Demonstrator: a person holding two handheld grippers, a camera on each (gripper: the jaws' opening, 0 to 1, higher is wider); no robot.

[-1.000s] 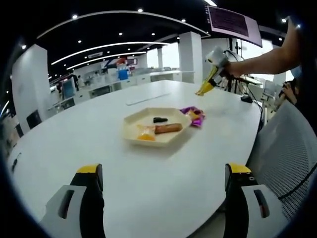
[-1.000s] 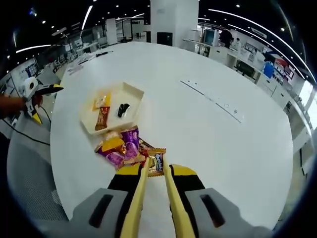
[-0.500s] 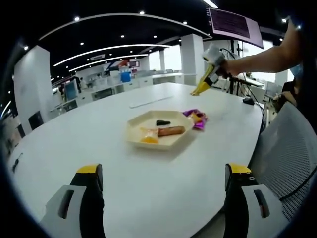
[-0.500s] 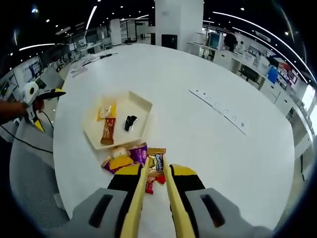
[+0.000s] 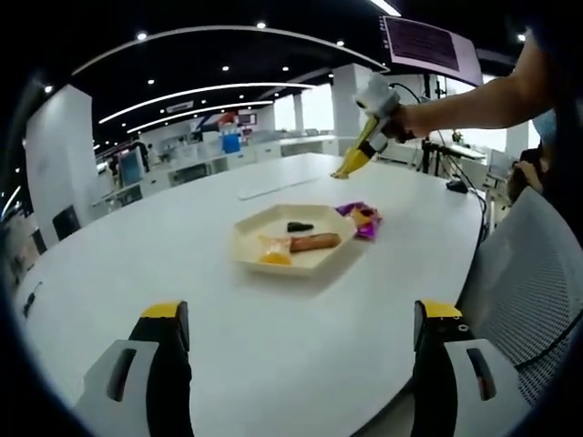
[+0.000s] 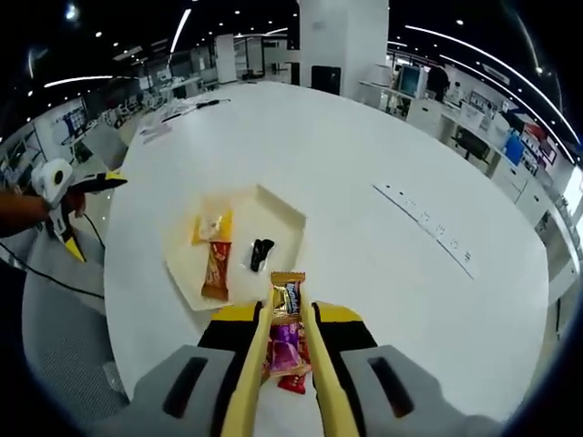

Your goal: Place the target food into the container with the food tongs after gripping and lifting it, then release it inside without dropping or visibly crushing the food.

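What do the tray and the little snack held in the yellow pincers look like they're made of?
The tray looks like pale, matte moulded fibre or plastic: cream, dull, with a raised rim; I can't tell which. The snack in the right gripper seems wrapped in glossy printed foil or plastic film: shiny gold and blue, with crimped ends.

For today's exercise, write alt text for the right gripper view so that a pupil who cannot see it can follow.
The right gripper, nearly closed, holds a small wrapped snack above a white table, just beside a cream tray. The tray holds a yellow packet, a red-brown bar and a small black item. Purple wrappers lie under the jaws.
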